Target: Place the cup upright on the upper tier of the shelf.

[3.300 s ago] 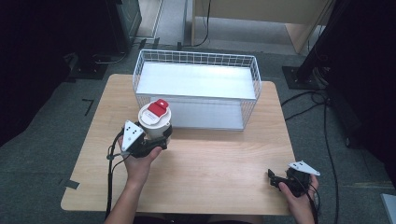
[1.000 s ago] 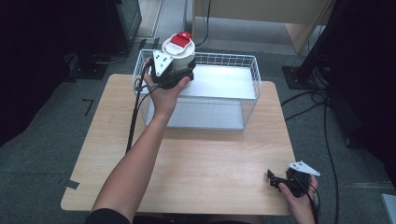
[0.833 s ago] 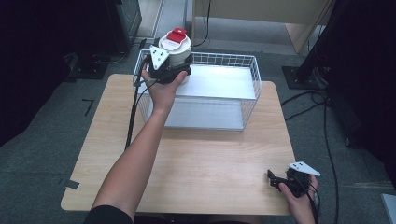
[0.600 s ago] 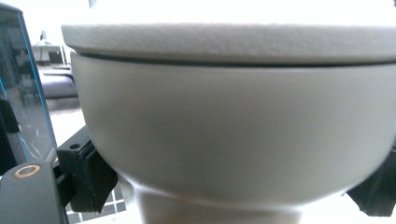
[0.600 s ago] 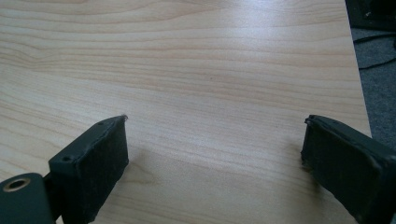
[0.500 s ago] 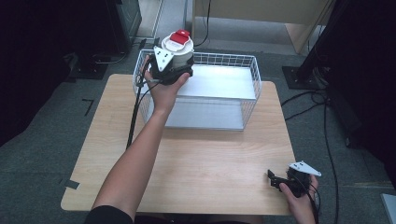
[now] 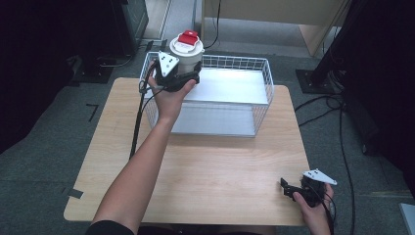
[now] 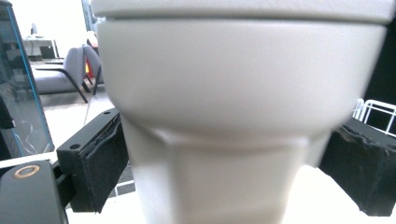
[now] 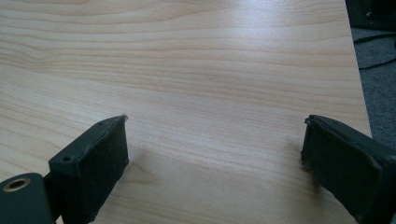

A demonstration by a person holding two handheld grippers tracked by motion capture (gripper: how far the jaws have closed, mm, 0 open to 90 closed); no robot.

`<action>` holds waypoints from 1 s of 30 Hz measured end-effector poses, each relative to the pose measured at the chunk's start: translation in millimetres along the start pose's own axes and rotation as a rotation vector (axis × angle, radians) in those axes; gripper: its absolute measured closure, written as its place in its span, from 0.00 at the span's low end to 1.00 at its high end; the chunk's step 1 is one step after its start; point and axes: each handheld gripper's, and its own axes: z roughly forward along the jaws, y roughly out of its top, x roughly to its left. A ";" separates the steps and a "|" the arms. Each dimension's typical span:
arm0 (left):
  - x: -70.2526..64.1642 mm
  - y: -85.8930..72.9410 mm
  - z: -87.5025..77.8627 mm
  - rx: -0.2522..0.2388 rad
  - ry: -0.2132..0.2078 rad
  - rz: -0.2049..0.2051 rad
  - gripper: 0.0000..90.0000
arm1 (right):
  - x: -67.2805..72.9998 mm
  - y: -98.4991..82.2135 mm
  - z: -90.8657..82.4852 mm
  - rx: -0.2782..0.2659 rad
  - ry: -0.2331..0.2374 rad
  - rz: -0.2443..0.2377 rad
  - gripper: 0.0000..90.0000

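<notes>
Left claw (image 7: 182, 77) clamping white cup (image 7: 185, 55), cup's base cut off, right claw (image 9: 215, 158) wide over table (image 9: 210, 70)

The right gripper (image 9: 215, 154) hovers low over the wooden table (image 9: 201, 60), its two black padded jaws set wide apart with nothing but bare wood grain between them. Each jaw casts a soft shadow on the board, so they probably sit just above it (contact is hard to judge). Past the table's right edge lie grey carpet (image 9: 378, 70) and a dark cable (image 9: 376, 64).
</notes>
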 end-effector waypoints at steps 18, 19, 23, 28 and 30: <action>-2.8 -10.0 -13.8 0.011 -0.001 -0.005 0.07 | -0.1 0.0 0.0 0.000 0.002 -0.001 0.08; -2.8 -10.8 -15.2 0.014 -0.002 -0.006 0.07 | -0.1 0.0 0.0 0.000 0.002 -0.001 0.08; -2.8 -12.3 -22.9 0.006 -0.008 -0.021 0.04 | -0.2 -0.1 -0.2 0.001 0.002 0.002 0.08; -6.8 -11.8 -34.8 -0.010 -0.024 -0.010 0.02 | -0.3 -0.1 -0.2 0.001 0.004 0.003 0.08; -9.2 -11.8 -40.7 -0.019 -0.028 -0.002 0.02 | -0.4 -0.1 -0.3 0.000 0.004 0.004 0.08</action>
